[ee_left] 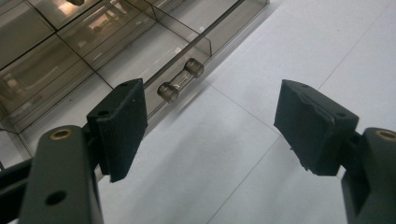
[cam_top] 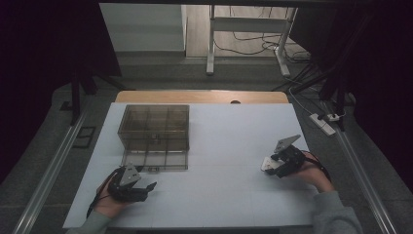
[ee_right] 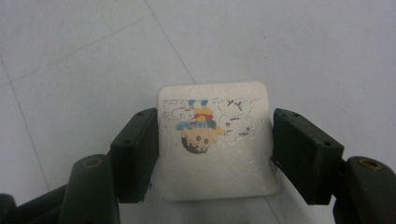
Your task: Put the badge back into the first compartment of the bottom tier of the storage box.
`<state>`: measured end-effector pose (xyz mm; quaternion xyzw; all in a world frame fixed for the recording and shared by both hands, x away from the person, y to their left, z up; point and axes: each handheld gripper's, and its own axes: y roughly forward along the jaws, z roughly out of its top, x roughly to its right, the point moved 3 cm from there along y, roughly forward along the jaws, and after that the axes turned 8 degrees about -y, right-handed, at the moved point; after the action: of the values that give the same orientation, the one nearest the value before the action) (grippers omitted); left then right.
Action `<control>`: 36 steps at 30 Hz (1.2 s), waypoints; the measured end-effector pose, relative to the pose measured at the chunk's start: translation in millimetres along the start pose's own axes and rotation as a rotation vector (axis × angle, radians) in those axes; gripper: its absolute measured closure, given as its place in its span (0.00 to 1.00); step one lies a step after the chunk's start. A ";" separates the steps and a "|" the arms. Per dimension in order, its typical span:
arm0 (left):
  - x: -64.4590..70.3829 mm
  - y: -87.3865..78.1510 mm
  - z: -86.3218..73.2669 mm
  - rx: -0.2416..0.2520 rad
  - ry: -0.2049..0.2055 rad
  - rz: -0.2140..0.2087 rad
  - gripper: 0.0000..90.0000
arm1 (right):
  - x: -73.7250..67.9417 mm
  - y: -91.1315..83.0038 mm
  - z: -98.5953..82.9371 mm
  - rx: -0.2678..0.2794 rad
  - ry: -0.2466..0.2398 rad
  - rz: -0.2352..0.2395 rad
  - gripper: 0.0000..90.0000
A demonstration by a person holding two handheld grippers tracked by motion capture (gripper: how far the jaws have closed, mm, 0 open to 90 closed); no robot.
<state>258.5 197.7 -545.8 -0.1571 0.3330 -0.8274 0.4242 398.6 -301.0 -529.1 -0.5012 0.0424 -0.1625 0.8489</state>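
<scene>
A smoky clear compartment box (cam_top: 155, 127) stands at the table's back left. A shallow divided tray (cam_top: 156, 160) lies out flat in front of it, with a clear bar handle (ee_left: 180, 79) on its near edge. My left gripper (cam_top: 146, 179) is just in front of that handle, and in the left gripper view it (ee_left: 210, 126) is open with bare table between its jaws. A white square pad with a cartoon print (ee_right: 215, 140) lies on the table at the right (cam_top: 267, 164). My right gripper (ee_right: 215, 154) has its jaws pressed against the pad's two sides.
The white table (cam_top: 229, 141) has a wooden strip along its far edge. Beyond it are a grey floor, a table frame's legs (cam_top: 210, 44), cables and a power strip (cam_top: 324, 122). Dark curtains hang on both sides.
</scene>
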 end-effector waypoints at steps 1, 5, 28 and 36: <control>-0.1 0.0 0.0 0.000 0.000 -0.001 0.28 | 0.3 -0.5 1.0 0.018 0.011 0.010 0.37; -0.4 -0.4 0.6 0.006 -0.010 -0.013 0.28 | -1.3 -4.9 8.9 0.077 0.025 0.010 0.37; -0.2 -0.6 0.6 0.005 -0.012 -0.015 0.26 | -2.2 -17.3 28.3 0.287 0.133 -0.037 0.37; -0.4 -0.7 0.9 0.009 -0.015 -0.014 0.26 | -5.4 -21.4 36.4 0.356 0.150 -0.036 0.37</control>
<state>258.8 197.9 -544.6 -0.1636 0.3249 -0.8307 0.4215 397.1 -278.4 -493.1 -0.3302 0.0671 -0.2196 0.9155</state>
